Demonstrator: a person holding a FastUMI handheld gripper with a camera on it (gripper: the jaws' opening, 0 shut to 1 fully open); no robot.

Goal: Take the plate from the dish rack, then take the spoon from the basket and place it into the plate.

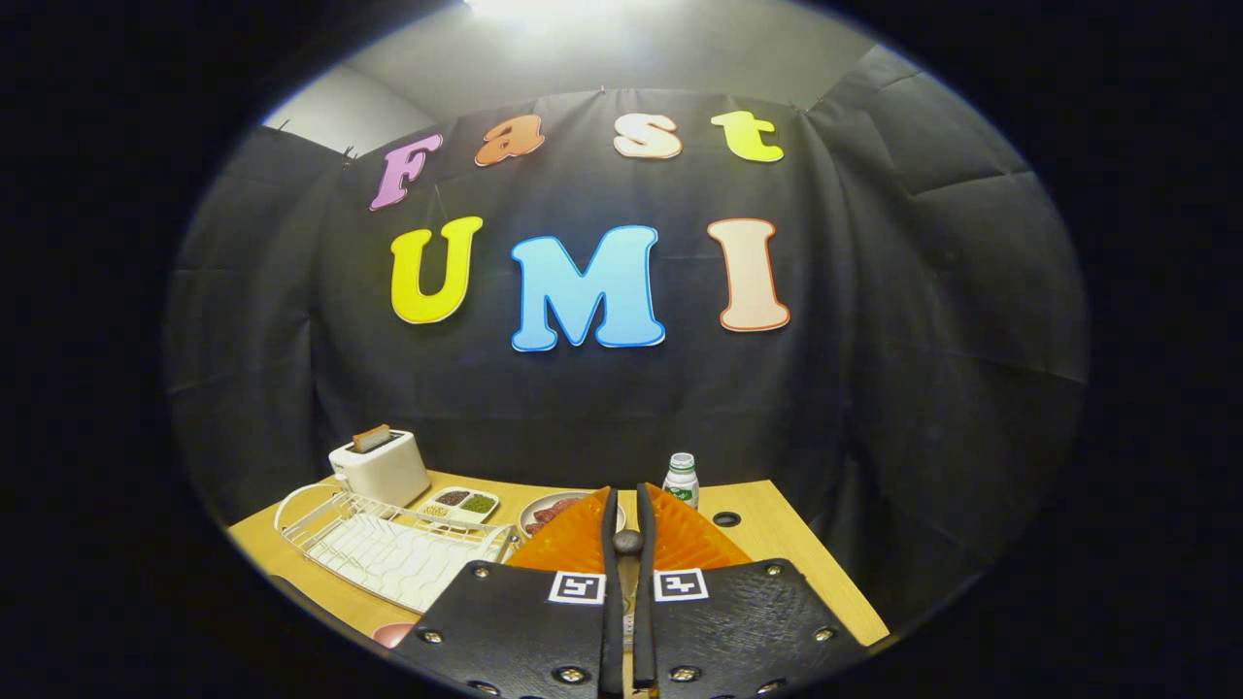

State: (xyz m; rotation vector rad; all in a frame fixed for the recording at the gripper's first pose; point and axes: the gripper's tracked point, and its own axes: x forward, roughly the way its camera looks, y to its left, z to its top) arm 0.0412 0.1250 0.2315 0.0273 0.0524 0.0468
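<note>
Pinching a spoon (627,544) between nearly closed fingers, gripper (627,529) above an orange plate (573,544), dish rack (388,549) left of the fingers, bottle (682,479) beyond, bare table edge (825,573) rightward.

Gripper (627,515) fingers pinch the spoon (627,541) above the orange plate (573,546); dish rack (388,553) blocks the plate's left; food dish (546,511) and bottle (682,478) crowd behind it; bare table (782,553) lies free to its right.

Fisheye atop the hand-held gripper (627,529), facing forward across table (777,544), near it.
</note>
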